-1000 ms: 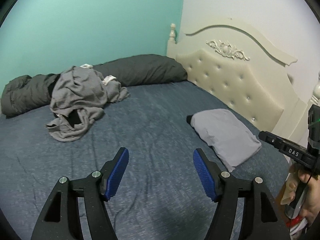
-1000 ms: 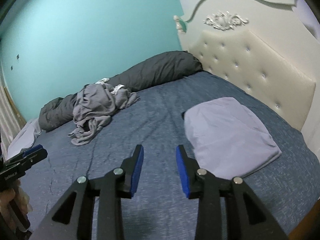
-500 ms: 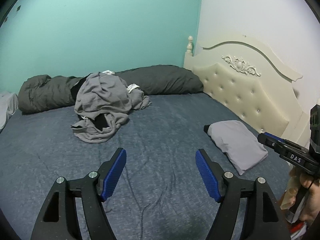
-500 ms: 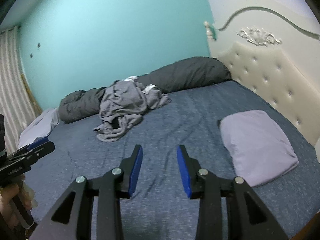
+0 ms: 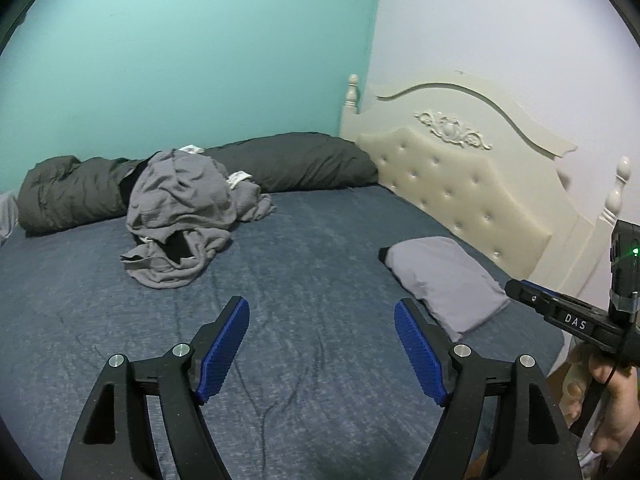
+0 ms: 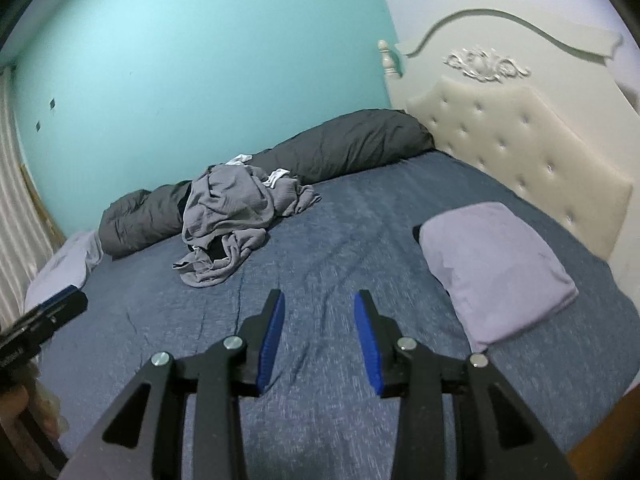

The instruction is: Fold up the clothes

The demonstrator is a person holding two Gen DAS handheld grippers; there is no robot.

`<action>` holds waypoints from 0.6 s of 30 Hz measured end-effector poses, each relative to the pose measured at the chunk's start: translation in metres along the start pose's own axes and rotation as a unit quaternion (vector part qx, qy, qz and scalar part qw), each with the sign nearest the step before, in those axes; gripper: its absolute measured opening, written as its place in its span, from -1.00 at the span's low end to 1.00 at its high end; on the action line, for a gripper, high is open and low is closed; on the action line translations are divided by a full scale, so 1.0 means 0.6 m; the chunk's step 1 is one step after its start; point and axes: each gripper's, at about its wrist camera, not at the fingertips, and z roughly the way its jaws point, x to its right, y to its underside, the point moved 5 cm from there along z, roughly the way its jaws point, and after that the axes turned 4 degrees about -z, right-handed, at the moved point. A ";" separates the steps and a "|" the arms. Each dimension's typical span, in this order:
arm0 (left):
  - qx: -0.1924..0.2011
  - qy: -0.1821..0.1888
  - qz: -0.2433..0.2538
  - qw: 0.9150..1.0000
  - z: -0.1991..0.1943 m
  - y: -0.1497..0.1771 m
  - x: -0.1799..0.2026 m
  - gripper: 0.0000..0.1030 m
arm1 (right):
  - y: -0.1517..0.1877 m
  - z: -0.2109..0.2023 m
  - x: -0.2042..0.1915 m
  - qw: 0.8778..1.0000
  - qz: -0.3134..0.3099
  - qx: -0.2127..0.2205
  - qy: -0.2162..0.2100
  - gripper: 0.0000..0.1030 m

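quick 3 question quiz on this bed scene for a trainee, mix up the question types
1. True or false: the folded grey garment lies near the headboard.
2. Multiple choice: the crumpled grey clothes pile rests partly against A) the dark rolled duvet B) the headboard C) the folded grey garment.
3. Fill in: the left gripper holds ____ between its blue pads.

Key
1. True.
2. A.
3. Nothing. Its jaws are opening over bare blue bedspread. The right gripper is empty too, and neither touches any clothing.
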 end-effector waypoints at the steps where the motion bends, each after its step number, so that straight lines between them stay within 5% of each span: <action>1: 0.000 0.005 0.002 1.000 -0.001 0.001 0.007 0.54 | 0.003 -0.006 0.005 1.000 0.001 0.000 0.005 -0.30; 18: -0.017 0.066 0.042 0.997 -0.018 0.041 0.112 0.64 | 0.062 -0.122 0.079 0.997 0.021 -0.009 0.074 -0.17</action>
